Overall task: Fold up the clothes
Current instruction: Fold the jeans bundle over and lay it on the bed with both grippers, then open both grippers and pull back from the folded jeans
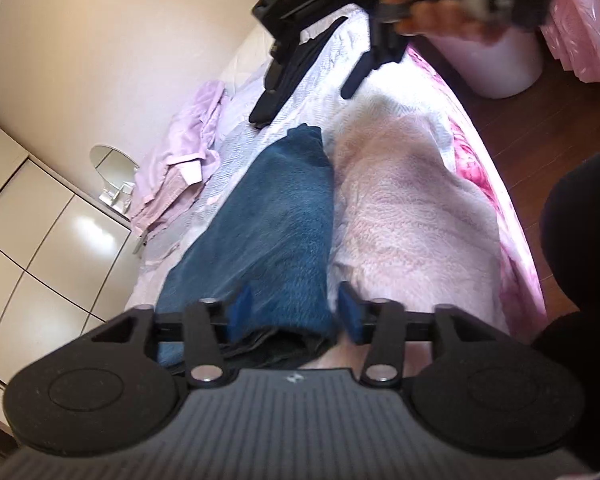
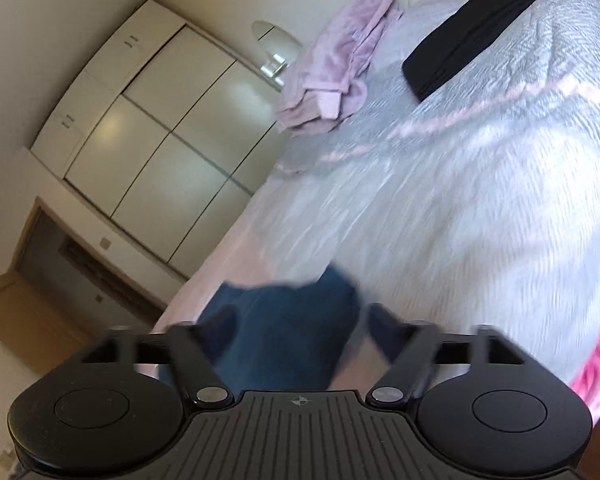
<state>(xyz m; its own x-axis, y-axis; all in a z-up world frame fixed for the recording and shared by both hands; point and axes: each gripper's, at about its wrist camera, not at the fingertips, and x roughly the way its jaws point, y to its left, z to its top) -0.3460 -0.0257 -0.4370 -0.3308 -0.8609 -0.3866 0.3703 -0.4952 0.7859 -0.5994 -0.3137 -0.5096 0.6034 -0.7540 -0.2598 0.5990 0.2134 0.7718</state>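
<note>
Folded blue jeans (image 1: pixel 268 224) lie lengthwise on the bed (image 1: pixel 404 216). My left gripper (image 1: pixel 294 310) is open, its blue pads on either side of the jeans' near end, not clamping it. My right gripper (image 1: pixel 312 88) shows in the left wrist view, held by a hand above the jeans' far end, jaws apart. In the right wrist view the right gripper (image 2: pixel 296 328) is open over the jeans' far end (image 2: pixel 284 320). A folded black garment (image 2: pixel 472 36) lies further up the bed. A crumpled lilac garment (image 2: pixel 336 64) sits near the bed's left edge.
A white wardrobe (image 2: pixel 152 132) stands left of the bed with a small round mirror (image 1: pixel 112 164) beside it. A pale bin (image 1: pixel 496 64) stands on the wooden floor (image 1: pixel 540 136) at the right. A pink floral bed skirt (image 1: pixel 488 184) runs along the edge.
</note>
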